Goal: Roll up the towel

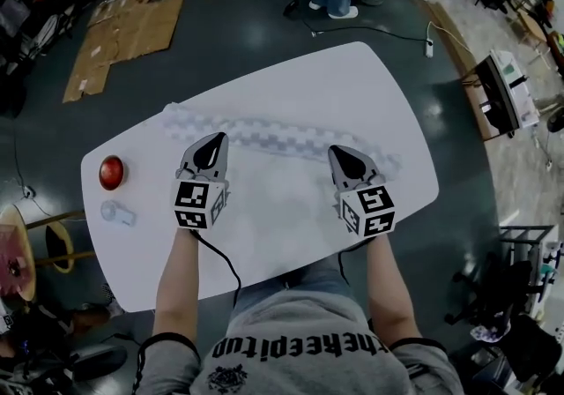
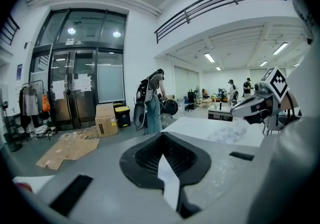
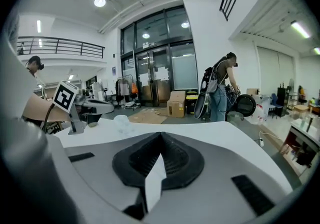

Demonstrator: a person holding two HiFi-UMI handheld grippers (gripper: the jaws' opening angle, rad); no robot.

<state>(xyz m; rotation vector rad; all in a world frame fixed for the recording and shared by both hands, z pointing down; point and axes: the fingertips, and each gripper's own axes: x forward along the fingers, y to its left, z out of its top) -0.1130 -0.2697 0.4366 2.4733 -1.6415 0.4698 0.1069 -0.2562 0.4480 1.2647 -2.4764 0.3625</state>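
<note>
White rounded table (image 1: 388,93): a long rolled white checked towel (image 1: 273,136) lies across it, left to right. The left gripper (image 1: 211,145) and right gripper (image 1: 346,158) are at the towel's near side, well apart. A red round button (image 1: 111,171) sits near the table's left edge, with a small clear object (image 1: 116,212) just nearer. Flattened brown cardboard (image 1: 132,32) lies on the floor beyond, to the left.

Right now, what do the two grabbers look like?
The left gripper and right gripper are grey with pointed black jaws. Each carries a white cube with black square markers. A black cable runs from the left one. The person wears a grey shirt with dark-edged sleeves.
</note>
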